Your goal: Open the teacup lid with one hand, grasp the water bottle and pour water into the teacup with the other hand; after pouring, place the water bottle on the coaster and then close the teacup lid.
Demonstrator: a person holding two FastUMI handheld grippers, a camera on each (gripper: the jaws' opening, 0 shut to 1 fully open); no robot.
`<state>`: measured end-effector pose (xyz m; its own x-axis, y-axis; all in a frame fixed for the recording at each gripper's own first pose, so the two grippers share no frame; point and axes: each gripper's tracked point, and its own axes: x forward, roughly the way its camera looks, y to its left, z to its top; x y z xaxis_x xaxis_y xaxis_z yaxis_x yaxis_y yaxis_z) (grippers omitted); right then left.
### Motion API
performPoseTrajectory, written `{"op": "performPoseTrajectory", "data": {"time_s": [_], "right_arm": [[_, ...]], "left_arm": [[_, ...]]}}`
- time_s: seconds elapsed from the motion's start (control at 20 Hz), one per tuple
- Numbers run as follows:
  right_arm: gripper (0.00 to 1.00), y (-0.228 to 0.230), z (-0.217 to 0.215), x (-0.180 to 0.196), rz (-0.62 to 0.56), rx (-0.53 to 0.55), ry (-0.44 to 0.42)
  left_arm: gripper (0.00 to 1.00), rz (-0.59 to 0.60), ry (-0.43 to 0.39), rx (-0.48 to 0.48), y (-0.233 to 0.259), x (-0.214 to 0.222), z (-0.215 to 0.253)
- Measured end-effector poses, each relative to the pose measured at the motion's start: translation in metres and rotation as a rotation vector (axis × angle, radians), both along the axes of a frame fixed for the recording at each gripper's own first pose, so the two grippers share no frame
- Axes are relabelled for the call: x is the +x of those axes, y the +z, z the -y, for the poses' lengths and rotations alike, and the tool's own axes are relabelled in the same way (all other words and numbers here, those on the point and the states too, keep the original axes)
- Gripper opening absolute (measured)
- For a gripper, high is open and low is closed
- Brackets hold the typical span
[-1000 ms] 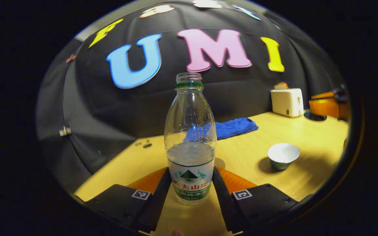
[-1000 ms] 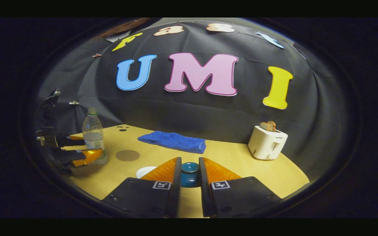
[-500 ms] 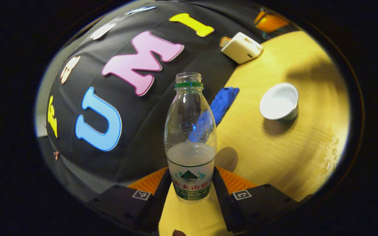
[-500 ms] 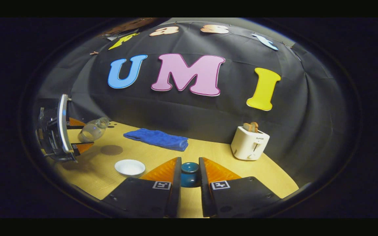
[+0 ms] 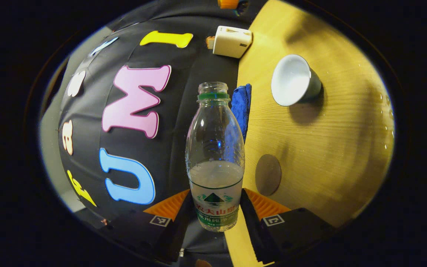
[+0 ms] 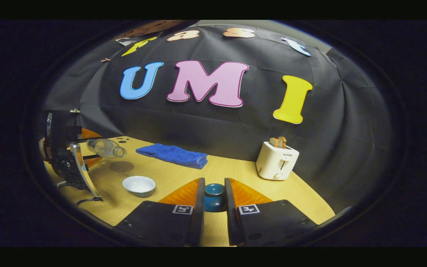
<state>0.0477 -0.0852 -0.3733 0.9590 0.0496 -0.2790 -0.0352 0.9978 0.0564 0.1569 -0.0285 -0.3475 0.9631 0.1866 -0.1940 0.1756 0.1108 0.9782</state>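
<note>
— Clamping the clear plastic water bottle [image 5: 215,163] low on its label, my left gripper [image 5: 215,215] has it tipped nearly flat, neck leading.
— And your right gripper [image 6: 213,202]?
— Closed on the dark blue teacup lid [image 6: 214,196].
— Where's the cup?
— The open white teacup [image 5: 291,79] sits beyond the bottle's mouth, off to one side, past the round brown coaster [image 5: 268,174].

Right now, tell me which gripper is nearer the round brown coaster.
Left. The left gripper hangs just above and beside the round brown coaster, holding the tilted clear water bottle. The right gripper, clamping the dark blue lid, sits farther off.
</note>
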Motion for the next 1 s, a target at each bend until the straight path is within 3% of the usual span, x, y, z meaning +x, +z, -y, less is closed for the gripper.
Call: {"op": "performPoseTrajectory", "data": {"time_s": [0.05,0.1,0.15,0.25,0.3,0.35,0.85,0.95,1.0], "right_arm": [[0.34,-0.001,0.000,0.000,0.000,-0.001,0.001],[0.25,-0.002,0.001,0.000,-0.001,-0.002,0.002],[0.25,-0.002,0.002,0.000,0.000,-0.002,0.002],[0.34,-0.002,0.004,-0.001,0.003,-0.006,-0.001],[0.30,-0.003,0.005,-0.001,0.004,-0.009,-0.003],[0.25,-0.003,0.007,-0.001,0.003,-0.012,-0.004],[0.25,-0.007,0.007,-0.003,-0.003,-0.011,-0.007],[0.34,-0.006,0.007,-0.004,-0.001,-0.015,-0.007],[0.25,-0.007,0.007,-0.004,-0.002,-0.017,-0.006]], "left_arm": [[0.75,0.001,-0.008,0.019,-0.001,0.002,-0.001],[0.75,0.003,-0.015,0.040,0.000,0.004,-0.001],[0.75,0.009,-0.023,0.068,0.000,0.007,-0.001],[0.75,0.028,-0.052,0.139,0.004,0.009,-0.003],[0.75,0.034,-0.070,0.166,0.004,0.010,-0.002],[0.75,0.036,-0.085,0.182,0.003,0.012,-0.002],[0.75,0.052,-0.141,0.267,0.003,0.017,0.000],[0.75,0.053,-0.145,0.275,0.003,0.018,-0.001],[0.75,0.056,-0.146,0.279,0.003,0.019,-0.001]]}}
